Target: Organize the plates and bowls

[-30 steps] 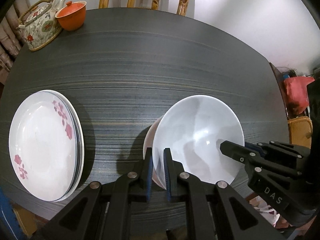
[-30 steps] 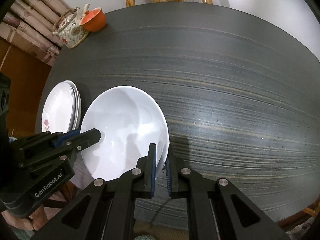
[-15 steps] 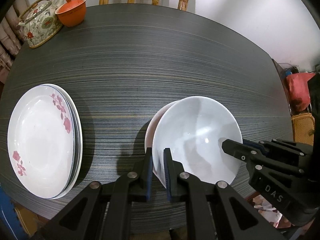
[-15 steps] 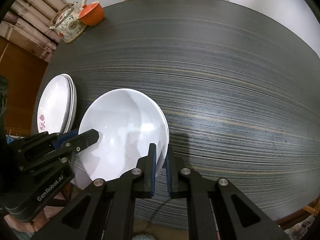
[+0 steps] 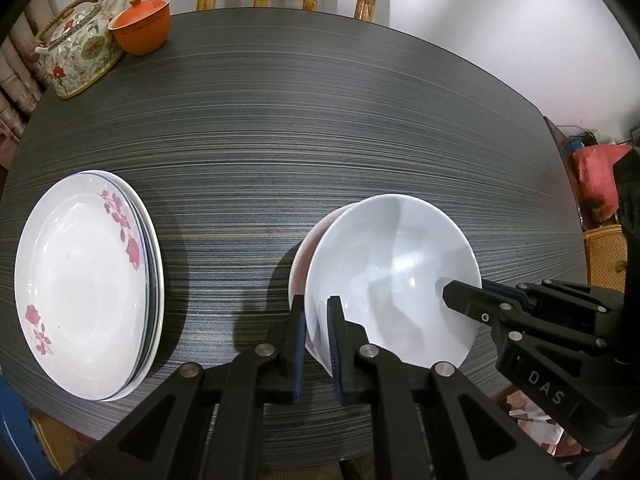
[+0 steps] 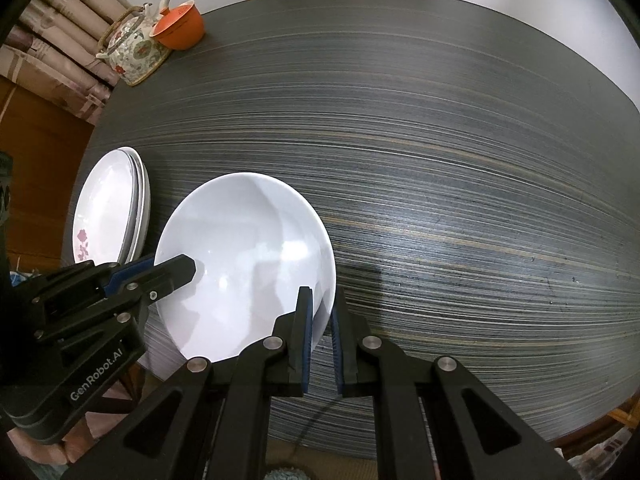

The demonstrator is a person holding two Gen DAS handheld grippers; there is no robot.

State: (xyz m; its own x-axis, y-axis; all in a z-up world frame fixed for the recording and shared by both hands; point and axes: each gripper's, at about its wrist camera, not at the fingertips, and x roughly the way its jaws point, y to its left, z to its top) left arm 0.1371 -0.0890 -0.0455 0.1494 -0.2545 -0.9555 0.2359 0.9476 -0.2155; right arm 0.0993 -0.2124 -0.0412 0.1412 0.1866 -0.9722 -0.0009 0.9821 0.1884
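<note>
Bowl point(image 5: 392, 276) lower over table point(image 5: 320, 120) than before, both fingers pairs clamped on its rim – "DAS", "GenRobot.AI"

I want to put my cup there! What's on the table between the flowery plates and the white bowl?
Nothing: between the flowery plates and the white bowl the left wrist view shows bare dark table.
</note>
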